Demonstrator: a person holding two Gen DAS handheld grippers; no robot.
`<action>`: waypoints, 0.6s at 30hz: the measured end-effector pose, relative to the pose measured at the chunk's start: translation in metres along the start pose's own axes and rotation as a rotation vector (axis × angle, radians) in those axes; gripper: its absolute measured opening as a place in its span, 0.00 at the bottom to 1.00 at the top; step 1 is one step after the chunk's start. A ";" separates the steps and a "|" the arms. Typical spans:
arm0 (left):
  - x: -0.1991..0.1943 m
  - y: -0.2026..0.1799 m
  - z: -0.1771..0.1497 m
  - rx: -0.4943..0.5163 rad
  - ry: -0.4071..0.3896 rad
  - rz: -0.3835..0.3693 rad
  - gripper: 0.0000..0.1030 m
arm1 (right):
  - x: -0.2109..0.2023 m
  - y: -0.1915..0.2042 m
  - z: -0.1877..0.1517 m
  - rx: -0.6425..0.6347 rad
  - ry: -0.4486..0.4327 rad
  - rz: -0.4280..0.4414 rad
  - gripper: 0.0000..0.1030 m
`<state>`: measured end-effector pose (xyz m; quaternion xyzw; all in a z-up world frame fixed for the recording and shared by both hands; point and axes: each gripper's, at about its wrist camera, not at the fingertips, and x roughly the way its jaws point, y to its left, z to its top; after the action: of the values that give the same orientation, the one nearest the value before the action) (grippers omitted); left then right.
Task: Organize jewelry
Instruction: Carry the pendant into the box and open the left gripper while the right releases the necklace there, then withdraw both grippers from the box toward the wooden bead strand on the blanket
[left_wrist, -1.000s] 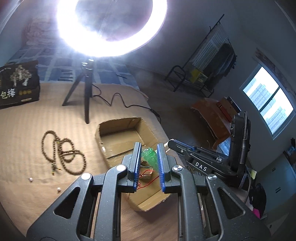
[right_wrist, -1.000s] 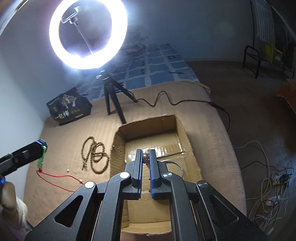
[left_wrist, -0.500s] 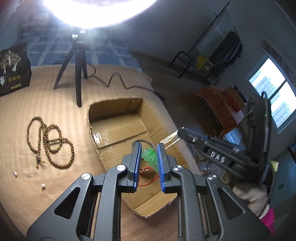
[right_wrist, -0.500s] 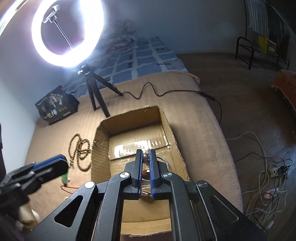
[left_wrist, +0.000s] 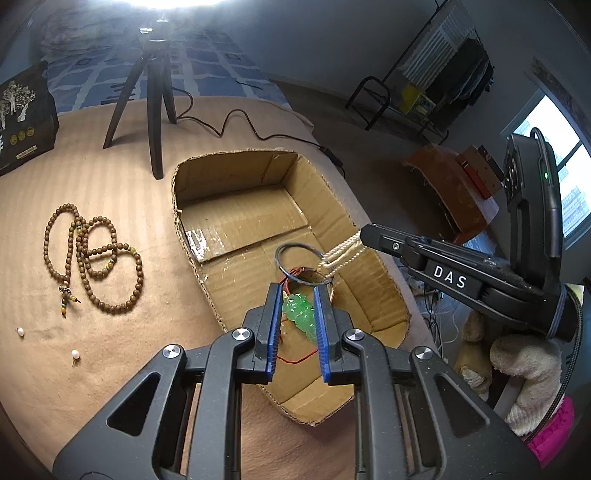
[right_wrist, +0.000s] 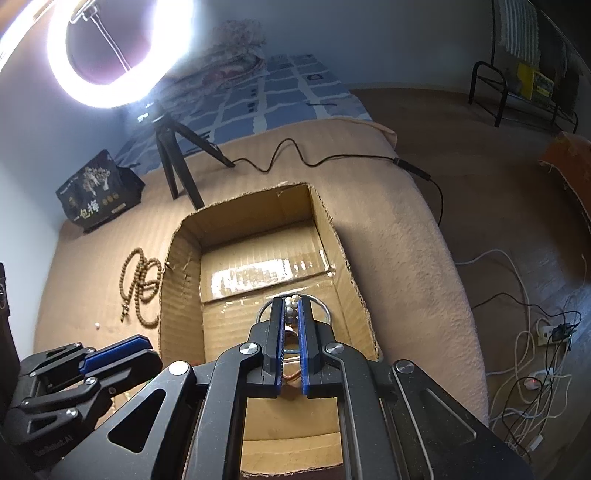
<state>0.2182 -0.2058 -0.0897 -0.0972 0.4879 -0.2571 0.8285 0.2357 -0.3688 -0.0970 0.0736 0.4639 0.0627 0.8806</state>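
Left gripper (left_wrist: 296, 314) clamps green pendant (left_wrist: 300, 314), long axis running 11-to-5 between its pads, above cardboard box (left_wrist: 236, 192) near end; right gripper (right_wrist: 290, 317), at 3 o'clock, pinches pearl strand (left_wrist: 341, 254) over the box.

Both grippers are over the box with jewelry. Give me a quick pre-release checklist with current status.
1. Left gripper holds the green pendant: ok.
2. Pendant over the cardboard box, not the blanket: ok.
3. Right gripper shut on the pearl strand: ok.
4. Strand hangs inside the box, over the metal bangle: ok.
5. Pendant's red cord clear of the fingers: cannot tell.
6. All jewelry boxed: not ok; wooden bead necklace remains on the blanket.
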 end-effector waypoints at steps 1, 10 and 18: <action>0.001 -0.001 0.000 0.002 0.003 0.003 0.15 | 0.000 0.001 0.000 -0.001 0.002 -0.001 0.05; 0.000 0.000 -0.001 0.008 0.002 0.028 0.30 | -0.003 0.000 0.001 0.006 -0.013 -0.038 0.45; -0.009 0.014 -0.006 0.006 -0.003 0.058 0.30 | -0.007 0.003 0.003 0.009 -0.029 -0.037 0.46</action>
<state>0.2135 -0.1888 -0.0914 -0.0808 0.4884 -0.2342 0.8367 0.2346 -0.3669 -0.0892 0.0700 0.4526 0.0432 0.8879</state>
